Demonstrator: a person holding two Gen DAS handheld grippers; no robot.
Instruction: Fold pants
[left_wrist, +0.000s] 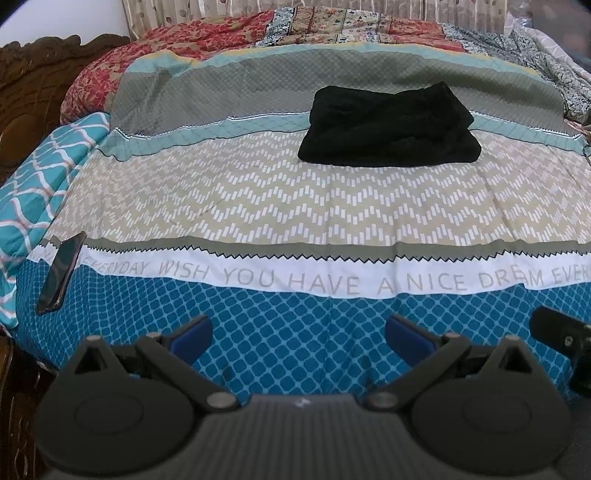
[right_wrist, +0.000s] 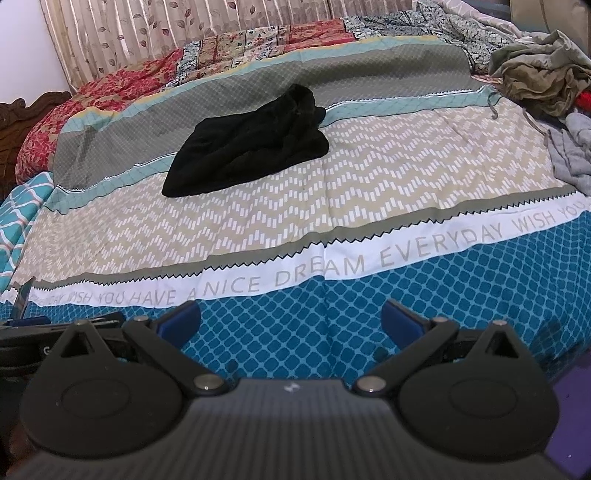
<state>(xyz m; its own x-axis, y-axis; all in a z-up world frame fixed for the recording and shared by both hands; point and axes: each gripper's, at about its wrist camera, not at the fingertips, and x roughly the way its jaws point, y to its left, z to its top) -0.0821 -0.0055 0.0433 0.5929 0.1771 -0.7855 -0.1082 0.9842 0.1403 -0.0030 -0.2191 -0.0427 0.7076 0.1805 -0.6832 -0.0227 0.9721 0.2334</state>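
Pants: we see them folded into a black bundle on the bedspread, well ahead of both tongs and touched by neither; from the left tongs they sit ahead and a little right, from the right tongs ahead and a little left.
Left tongs: we hold them spread wide, blue pads far apart, gripping nothing, above the blue diamond band at the near edge of the bed.
Right tongs: we hold them released too, fingers wide apart with only bedspread showing between them; a black part of them pokes into the left camera's right edge.
Phone: dark, lying flat on the bedspread, ahead and far left of the left tongs, well apart from the pants.
Clothes heap: we see crumpled olive and grey garments far right of the right tongs, beyond the lettered band.
Quilt: red floral patchwork bunched behind the pants, under the curtain.
Path: between both tongs and the pants lies only flat bedspread, the lettered white stripe and the zigzag band.
Look of the pants: a squat, roughly rectangular stack, layers rumpled, the far end bunched higher in the right view.
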